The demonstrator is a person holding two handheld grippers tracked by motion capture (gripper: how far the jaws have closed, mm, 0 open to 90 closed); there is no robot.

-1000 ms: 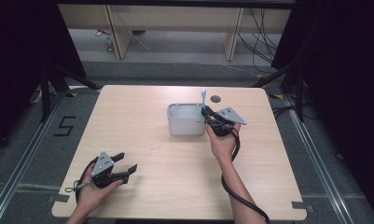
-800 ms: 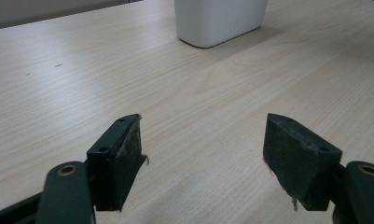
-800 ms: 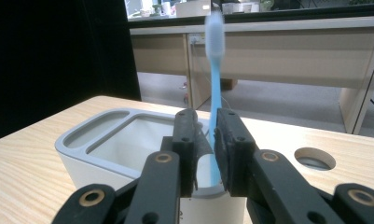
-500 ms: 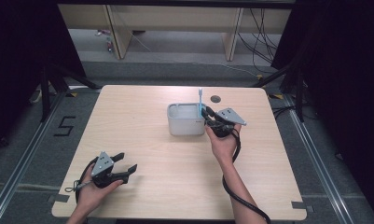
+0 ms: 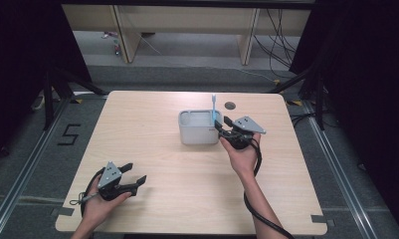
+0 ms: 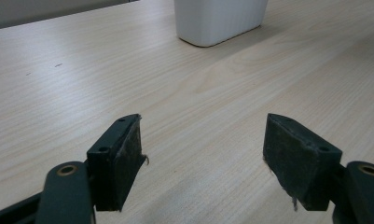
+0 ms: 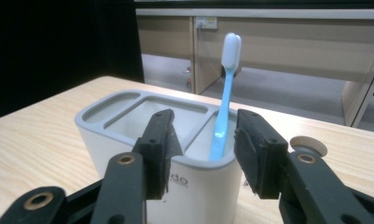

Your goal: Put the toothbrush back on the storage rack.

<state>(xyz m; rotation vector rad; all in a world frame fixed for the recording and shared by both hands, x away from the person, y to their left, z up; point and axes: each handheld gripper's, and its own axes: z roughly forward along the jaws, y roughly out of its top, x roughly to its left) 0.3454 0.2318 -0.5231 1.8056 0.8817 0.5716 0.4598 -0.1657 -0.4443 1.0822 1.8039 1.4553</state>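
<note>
Backing off slightly from toothbrush (image 7: 224, 98), now standing in holder (image 5: 199, 128)'s end compartment: right gripper (image 5: 226, 128), jaws parted, released, just beside holder; left gripper (image 5: 132, 177) idling open, well apart.

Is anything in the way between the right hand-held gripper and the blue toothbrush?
No. The right hand-held gripper has open jaws right before the blue toothbrush, which stands in the holder. Nothing sits between them.
</note>
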